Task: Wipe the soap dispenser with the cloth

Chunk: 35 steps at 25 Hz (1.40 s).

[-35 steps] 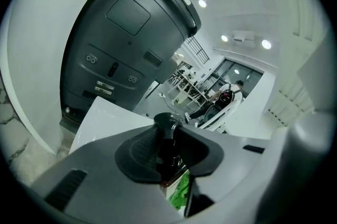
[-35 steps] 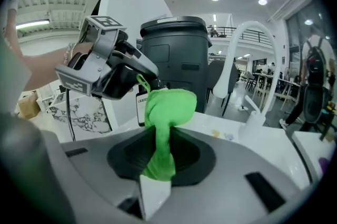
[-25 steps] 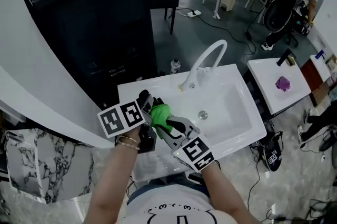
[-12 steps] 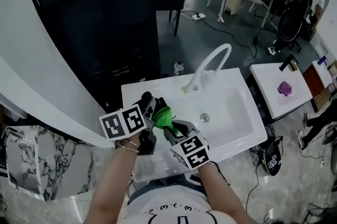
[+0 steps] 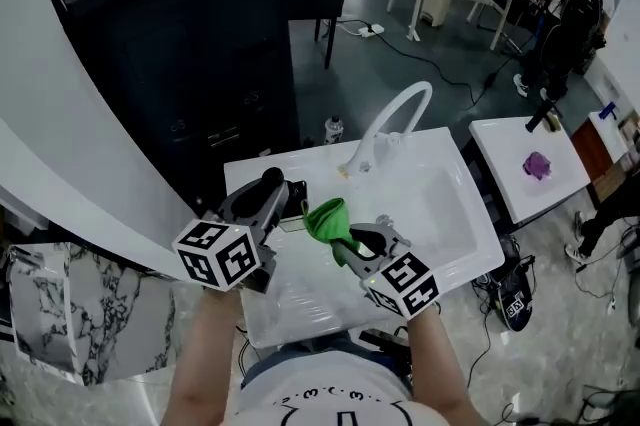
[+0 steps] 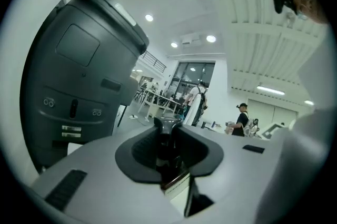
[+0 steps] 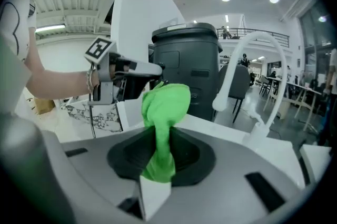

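Two grippers up over the front-left part of the white sink (image 5: pixel 455 214), going by the head view. Got the left gripper (image 5: pixel 278 194) at about 9 o'clock of the basin, jaws squeezed onto a dark, narrow soap dispenser (image 6: pixel 167 152). Easy to spot in the left gripper view, wedged right between the pads with its top poking out ahead. Got the right gripper (image 5: pixel 352 249) at roughly 4 o'clock from the left one, jaws pinched on a green cloth (image 5: pixel 326 214), bunched end sticking up and out past the tips. Cloth at 3 o'clock of the left gripper's tip, close, but with a sliver of white sink between them in the head view. Can't tell about contact from the right gripper view, with the cloth's top overlapping that tip there. Also spotted: curved white faucet (image 5: pixel 395 114) at 12 o'clock of the basin, big dark cabinet (image 5: pixel 180 44) off at 11, and a small white table (image 5: pixel 505 139) at 2 o'clock with something purple (image 5: pixel 537 164) on it.
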### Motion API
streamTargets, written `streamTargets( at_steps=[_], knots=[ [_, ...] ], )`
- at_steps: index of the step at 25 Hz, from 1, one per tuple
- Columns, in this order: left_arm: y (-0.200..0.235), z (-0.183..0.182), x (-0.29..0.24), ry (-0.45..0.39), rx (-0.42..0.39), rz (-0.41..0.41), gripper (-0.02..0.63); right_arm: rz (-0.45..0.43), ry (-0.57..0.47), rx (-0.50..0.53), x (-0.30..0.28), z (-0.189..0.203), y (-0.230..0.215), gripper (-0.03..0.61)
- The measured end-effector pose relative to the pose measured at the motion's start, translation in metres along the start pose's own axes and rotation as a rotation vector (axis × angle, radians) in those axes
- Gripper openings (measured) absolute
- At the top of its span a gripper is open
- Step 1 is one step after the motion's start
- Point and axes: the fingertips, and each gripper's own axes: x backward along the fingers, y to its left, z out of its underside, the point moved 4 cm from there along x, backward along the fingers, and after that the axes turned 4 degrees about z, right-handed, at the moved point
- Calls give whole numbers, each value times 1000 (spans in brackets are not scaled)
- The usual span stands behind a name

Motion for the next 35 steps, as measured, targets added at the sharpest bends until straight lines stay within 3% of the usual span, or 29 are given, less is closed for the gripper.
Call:
streamTargets(
  at_steps=[5,7,10,17,22,25,30,35],
  knots=[
    [-9,-2,7,-3,-174,97,91,9,-184,-72,11,-35,-20,86],
    [-13,-3,8,-10,-206,121,91,-23,-218,-42,1,-45,-11,86],
    [-17,-6,8,-44,-188,141,91,-64,-190,36,-18,-48,9,86],
    [-11,-6,9,-77,-129,122,91,-73,-154,113,-28,-44,16,86],
    [-12,-13,9,-99,-151,155,91,-51,33,210,-39,-6,21,86],
    [-15,-16,8,-90,-196,172,91,-46,78,184,-43,4,20,86],
    [-15,-19,12,-94,-219,179,91,-39,23,150,-29,-8,9,86],
    [-23,-14,17,-75,-250,220,91,0,-164,49,-16,-47,-11,86]
  ],
)
